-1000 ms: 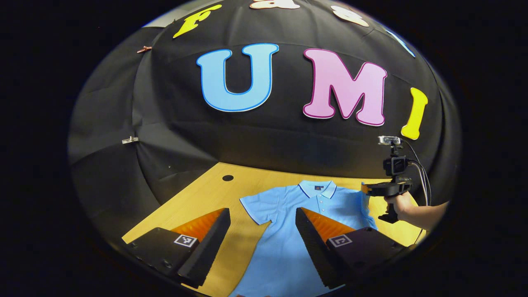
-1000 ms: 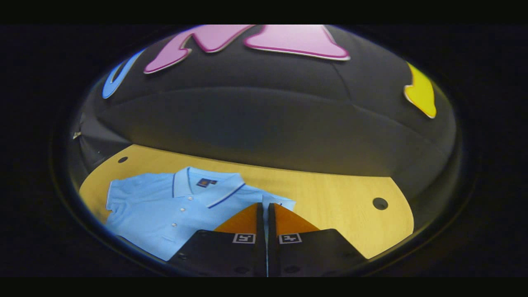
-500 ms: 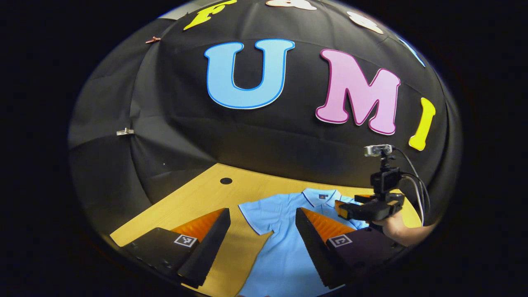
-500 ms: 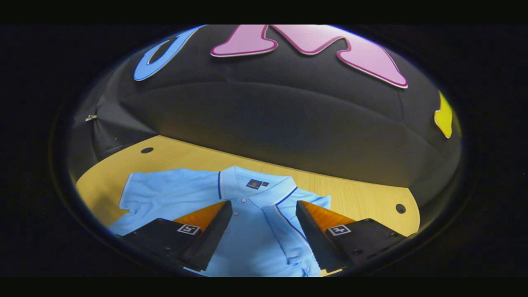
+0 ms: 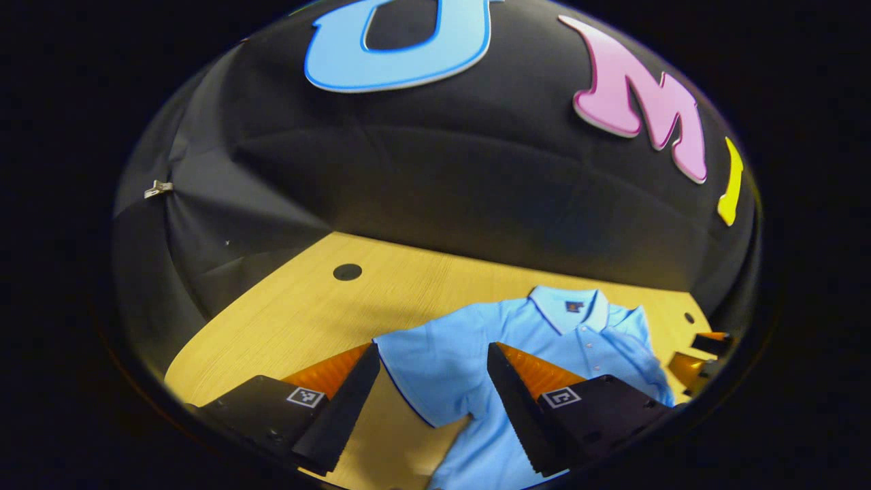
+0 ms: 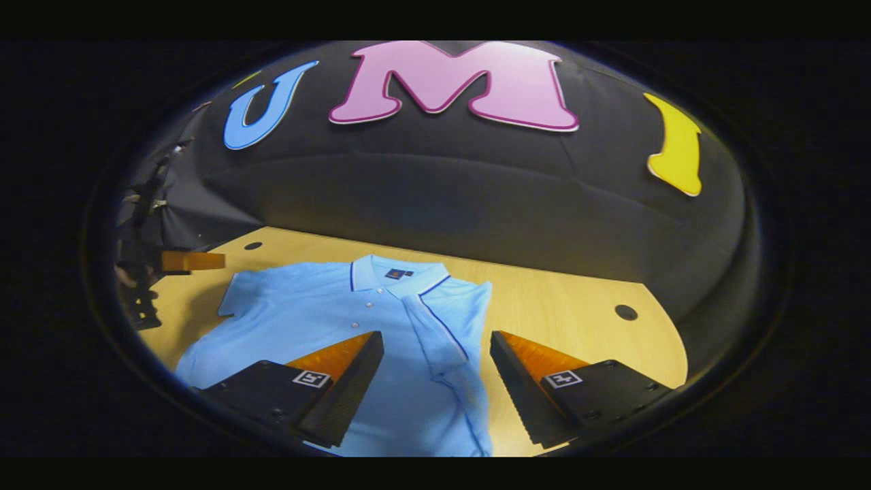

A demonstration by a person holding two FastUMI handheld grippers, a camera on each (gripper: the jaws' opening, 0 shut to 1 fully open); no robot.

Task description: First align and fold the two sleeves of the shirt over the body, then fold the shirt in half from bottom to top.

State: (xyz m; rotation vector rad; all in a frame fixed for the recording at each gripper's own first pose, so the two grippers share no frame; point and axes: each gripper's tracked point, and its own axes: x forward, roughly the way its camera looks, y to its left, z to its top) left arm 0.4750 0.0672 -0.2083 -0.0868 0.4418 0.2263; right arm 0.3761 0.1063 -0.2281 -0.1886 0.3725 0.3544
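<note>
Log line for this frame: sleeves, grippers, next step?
shirt: right sleeve folded over | left sleeve flat | left gripper open over it | right gripper open

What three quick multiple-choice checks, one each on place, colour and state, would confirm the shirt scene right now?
1. The light blue polo shirt lies on:
A. the wooden table
B. a chair
C. the floor

2. The trim on the shirt's collar is:
A. red
B. dark blue
C. yellow

3. The left gripper and right gripper are:
A. both shut on cloth
B. one open, one shut
C. both open

Answers: 1 A, wood grain surrounds the shirt; 2 B, a dark blue line edges the collar; 3 C, each pair of fingers stands apart over the shirt.
</note>
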